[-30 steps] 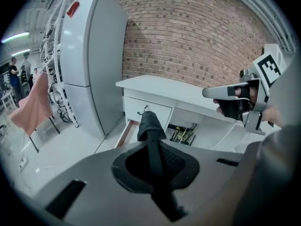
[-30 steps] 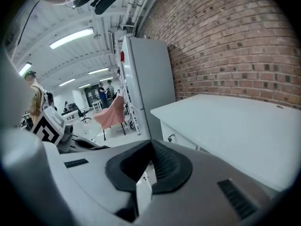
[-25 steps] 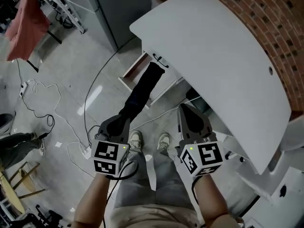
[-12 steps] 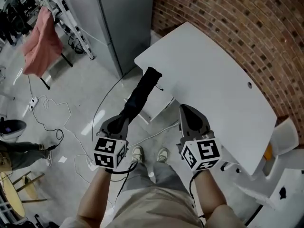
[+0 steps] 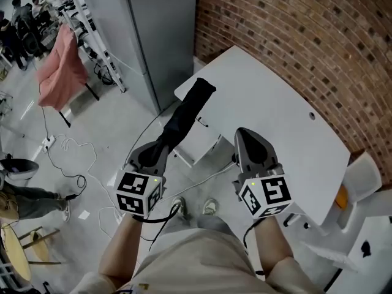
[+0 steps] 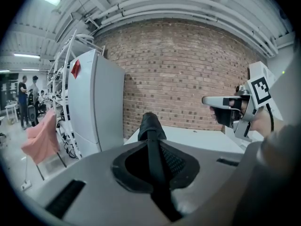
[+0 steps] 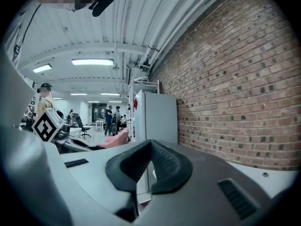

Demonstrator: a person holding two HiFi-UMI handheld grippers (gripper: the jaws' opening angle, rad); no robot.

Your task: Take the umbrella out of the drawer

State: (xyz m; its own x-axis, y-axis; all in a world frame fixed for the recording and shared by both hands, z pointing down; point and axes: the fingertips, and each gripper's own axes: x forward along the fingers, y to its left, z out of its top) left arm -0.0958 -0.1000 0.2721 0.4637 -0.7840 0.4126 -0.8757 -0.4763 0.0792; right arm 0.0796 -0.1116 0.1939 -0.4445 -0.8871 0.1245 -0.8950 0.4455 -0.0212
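A black folded umbrella (image 5: 184, 115) slants up and away from my left gripper (image 5: 160, 144), which is shut on its near end. Its far end hangs level with the edge of the white table (image 5: 275, 121). In the left gripper view the umbrella (image 6: 150, 126) runs straight out between the pressed jaws of the left gripper (image 6: 155, 164). The open white drawer (image 5: 205, 146) sits below, under the table edge. My right gripper (image 5: 246, 135) is held beside the left one, shut with nothing in it (image 7: 141, 168).
A brick wall (image 5: 306, 41) backs the table. A tall grey cabinet (image 5: 153, 29) stands left of it. A pink cloth (image 5: 58, 72) hangs on a rack, and cables (image 5: 67, 158) trail on the floor. A white chair (image 5: 361, 176) is at right. People stand far left.
Both grippers have risen together. The umbrella came up with the left gripper, from down by the drawer to level with the table edge.
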